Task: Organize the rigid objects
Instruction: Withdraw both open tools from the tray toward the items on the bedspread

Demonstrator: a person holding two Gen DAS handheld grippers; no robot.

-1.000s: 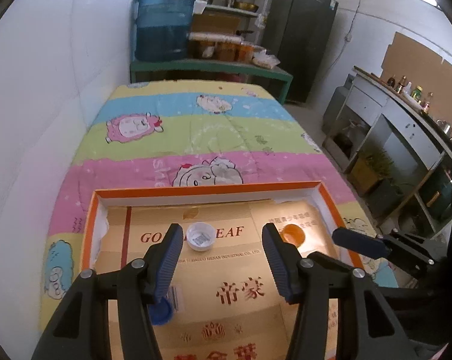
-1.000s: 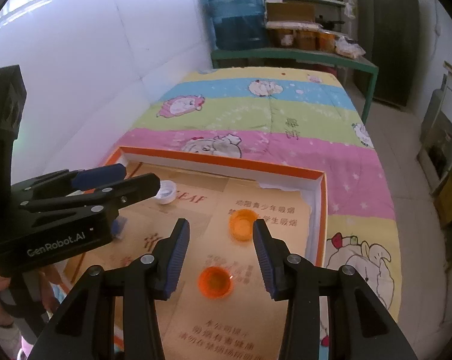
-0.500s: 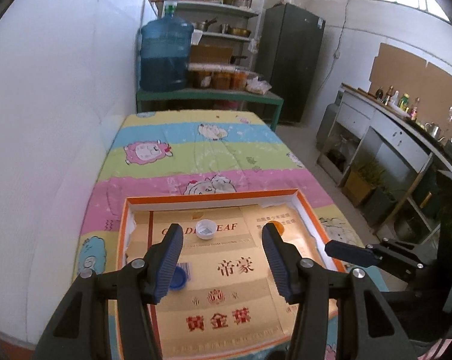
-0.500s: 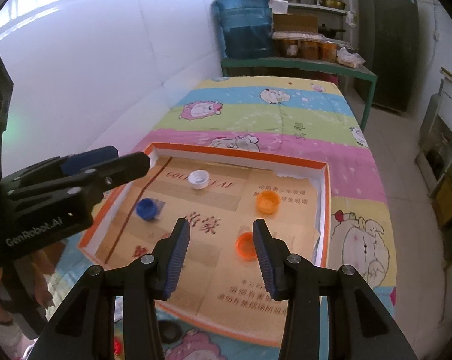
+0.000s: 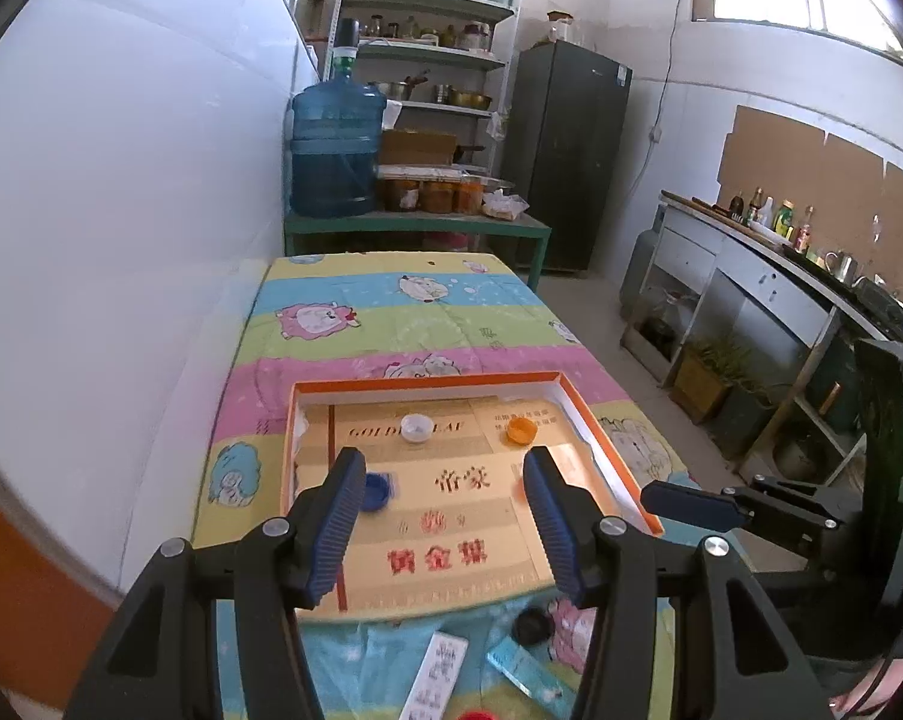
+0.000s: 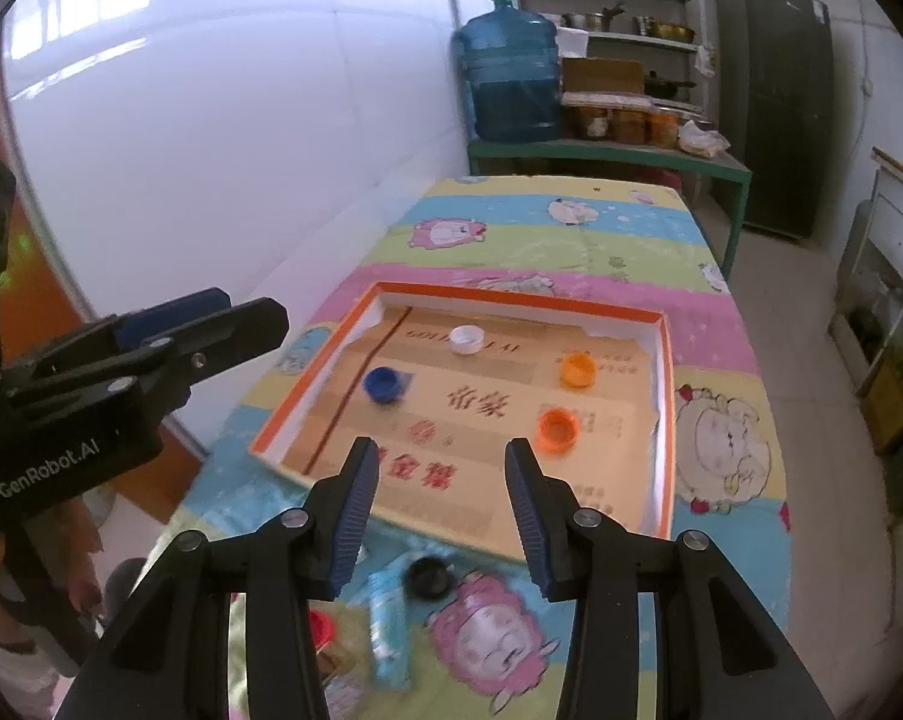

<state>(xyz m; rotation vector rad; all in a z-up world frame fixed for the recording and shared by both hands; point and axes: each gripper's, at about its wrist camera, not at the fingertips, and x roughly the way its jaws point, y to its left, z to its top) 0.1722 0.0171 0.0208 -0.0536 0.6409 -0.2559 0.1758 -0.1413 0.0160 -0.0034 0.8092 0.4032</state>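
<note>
Four caps are counted in the orange-rimmed tray (image 6: 667,360): one white cap (image 6: 467,339), one blue cap (image 6: 382,384), two orange caps (image 6: 577,370). Left gripper (image 5: 445,522) and right gripper (image 6: 442,516) are held open, empty, above the tray's near edge.

A table covered by a striped cartoon-print cloth (image 6: 571,240) carries a shallow orange-rimmed cardboard tray (image 6: 667,396) toward its near end. On the cloth just in front of the tray lie a black bottle cap (image 6: 427,576), a light blue tube-like packet (image 6: 388,630), a red cap (image 6: 319,624) and, in the left wrist view, a white printed strip (image 5: 436,672). The far half of the cloth is bare.
</note>
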